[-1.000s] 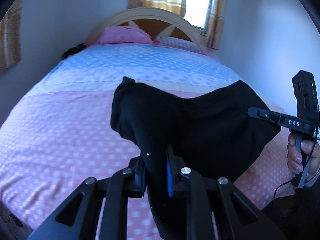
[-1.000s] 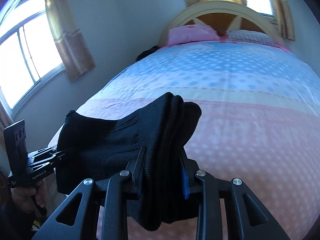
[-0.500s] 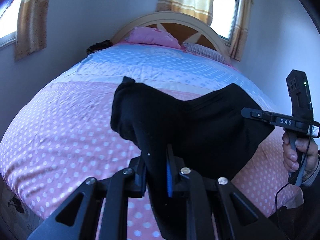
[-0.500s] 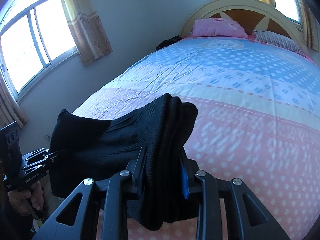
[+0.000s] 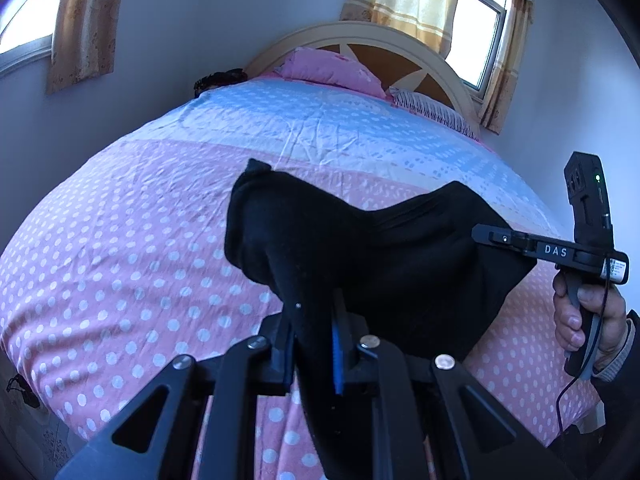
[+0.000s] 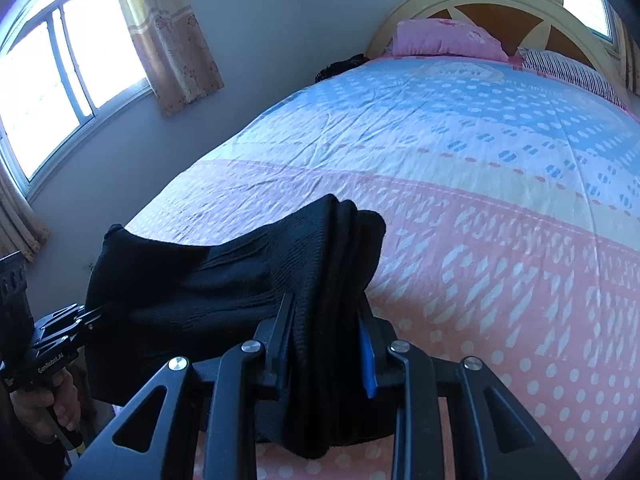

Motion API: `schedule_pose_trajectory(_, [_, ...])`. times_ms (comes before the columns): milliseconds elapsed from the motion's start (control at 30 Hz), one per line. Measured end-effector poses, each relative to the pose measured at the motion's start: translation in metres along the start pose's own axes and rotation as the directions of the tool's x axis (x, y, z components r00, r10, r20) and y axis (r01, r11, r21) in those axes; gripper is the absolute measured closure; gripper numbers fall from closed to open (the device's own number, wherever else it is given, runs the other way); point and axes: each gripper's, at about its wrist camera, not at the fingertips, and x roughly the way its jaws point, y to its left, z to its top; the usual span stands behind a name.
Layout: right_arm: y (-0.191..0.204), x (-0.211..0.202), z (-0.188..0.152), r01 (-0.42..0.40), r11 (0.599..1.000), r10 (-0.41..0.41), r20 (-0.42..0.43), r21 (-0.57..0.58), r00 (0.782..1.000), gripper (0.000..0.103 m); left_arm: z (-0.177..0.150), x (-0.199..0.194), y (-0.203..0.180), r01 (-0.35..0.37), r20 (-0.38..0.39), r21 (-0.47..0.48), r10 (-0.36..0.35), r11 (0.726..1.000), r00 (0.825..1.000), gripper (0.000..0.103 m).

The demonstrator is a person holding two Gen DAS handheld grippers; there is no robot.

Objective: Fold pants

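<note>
Pants (image 5: 360, 248), black and bunched, hung in the air above the near end of a bed (image 5: 132, 240), stretched between two hand-held grippers. The left gripper (image 5: 312, 344) was closed on one gathered edge of the cloth, its blue-lined fingers (image 5: 337, 356) pressed against the fabric on both sides, with a tail of cloth hanging down past them. The right gripper (image 6: 324, 344) was likewise clamped tight on a thick wad of several folded layers, which stood up between its fingers and drooped below them.

From the left camera, the right gripper (image 5: 486, 235) showed at the far side, biting the pants' opposite corner, with a hand (image 5: 588, 316) wrapped around its grip and a thin cable trailing down. From the right camera, the left gripper (image 6: 96, 314) pinched the far corner low on the left, and another hand (image 6: 48, 404) was partly in view beneath it.

The bedcover was pink with white dots near the foot and pale blue toward the head. A pink pillow (image 5: 328, 68) and a striped pillow (image 5: 432, 110) lay against a curved headboard (image 5: 360, 36). Curtained windows (image 6: 60, 68) let in bright daylight.
</note>
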Motion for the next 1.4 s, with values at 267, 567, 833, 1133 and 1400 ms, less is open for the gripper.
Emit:
schedule_pose_trajectory(267, [-0.008, 0.010, -0.003, 0.003, 1.000, -0.003, -0.016, 0.025, 1.000, 0.075, -0.002, 0.008, 0.000, -0.001, -0.009, 0.002, 0.001, 1.000, 1.000, 0.087])
schedule_pose_trajectory(567, [-0.029, 0.028, -0.009, 0.012, 0.993, -0.004, -0.069, 0.113, 0.998, 0.063, -0.017, 0.027, 0.008, -0.077, -0.010, 0.004, 0.077, 0.997, 0.997, 0.046])
schedule_pose_trajectory(833, [-0.055, 0.008, -0.016, 0.006, 0.973, -0.001, -0.022, 0.232, 1.000, 0.049, -0.028, 0.012, 0.032, -0.093, -0.001, -0.054, 0.093, 0.994, 0.996, 0.018])
schedule_pose_trajectory(1133, [-0.046, -0.060, -0.036, 0.177, 0.955, -0.191, 0.037, 0.239, 0.981, 0.048, -0.031, -0.034, 0.024, -0.179, 0.005, -0.024, 0.179, 0.984, 0.984, 0.015])
schedule_pose_trajectory(1400, [0.009, -0.132, -0.066, 0.206, 0.968, -0.225, 0.129, 0.146, 0.966, 0.041, -0.017, -0.092, -0.013, -0.175, 0.129, 0.015, 0.172, 0.984, 0.977, 0.015])
